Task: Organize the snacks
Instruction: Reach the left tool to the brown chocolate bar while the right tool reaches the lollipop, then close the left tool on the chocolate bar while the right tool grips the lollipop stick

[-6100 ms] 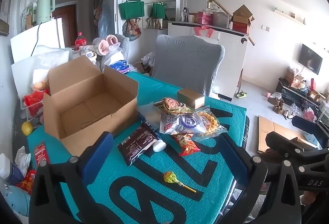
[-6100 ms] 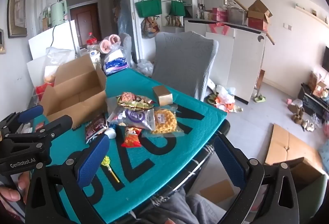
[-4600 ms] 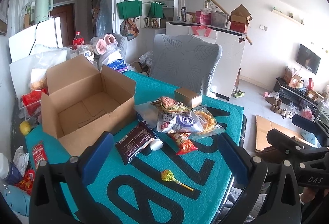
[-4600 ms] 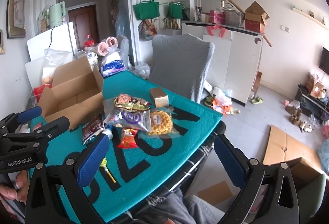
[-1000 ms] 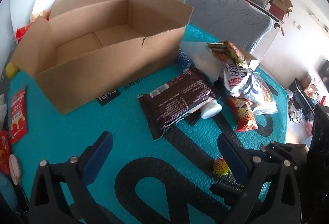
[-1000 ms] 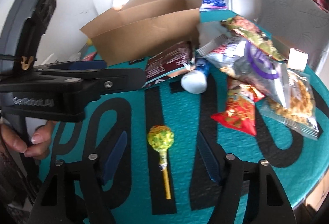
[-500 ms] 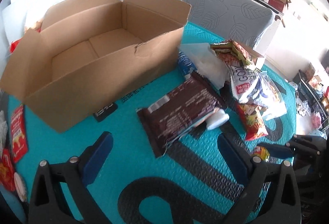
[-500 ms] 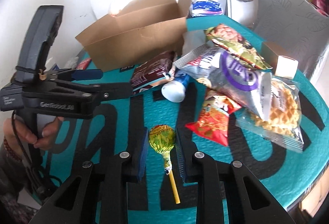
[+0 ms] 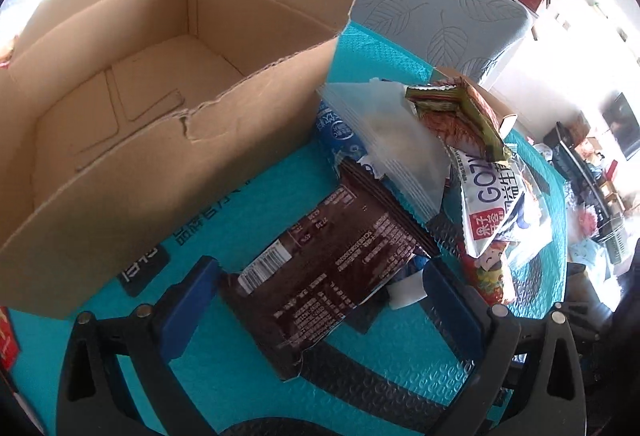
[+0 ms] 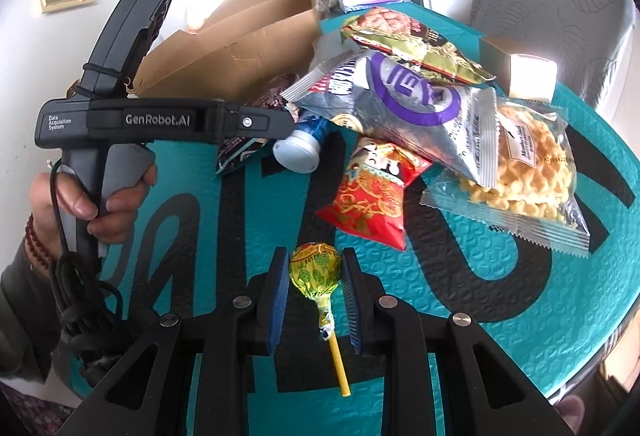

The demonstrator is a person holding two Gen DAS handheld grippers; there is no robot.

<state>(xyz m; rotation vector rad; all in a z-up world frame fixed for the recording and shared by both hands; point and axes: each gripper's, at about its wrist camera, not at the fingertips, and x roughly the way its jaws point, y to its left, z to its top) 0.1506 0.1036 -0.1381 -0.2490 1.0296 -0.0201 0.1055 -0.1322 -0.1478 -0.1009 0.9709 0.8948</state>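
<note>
Right gripper (image 10: 314, 290) fingers just clamped onto lollipop (image 10: 315, 270); a second ago it lay loose on table (image 10: 460, 300) between spread fingers. Left gripper (image 9: 320, 300) fingers spread, straddling brown snack pack (image 9: 332, 268) beside empty cardboard box (image 9: 132, 116). Both likely go into box next.

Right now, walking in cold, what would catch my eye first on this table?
Probably the right claw, shut on a yellow-green lollipop over the teal table mat. Beyond it lies a jumble of snack bags, with a red packet nearest and a waffle bag to its right. On the other side, the open left claw straddles a brown chocolate wrapper beside a big empty cardboard box.
</note>
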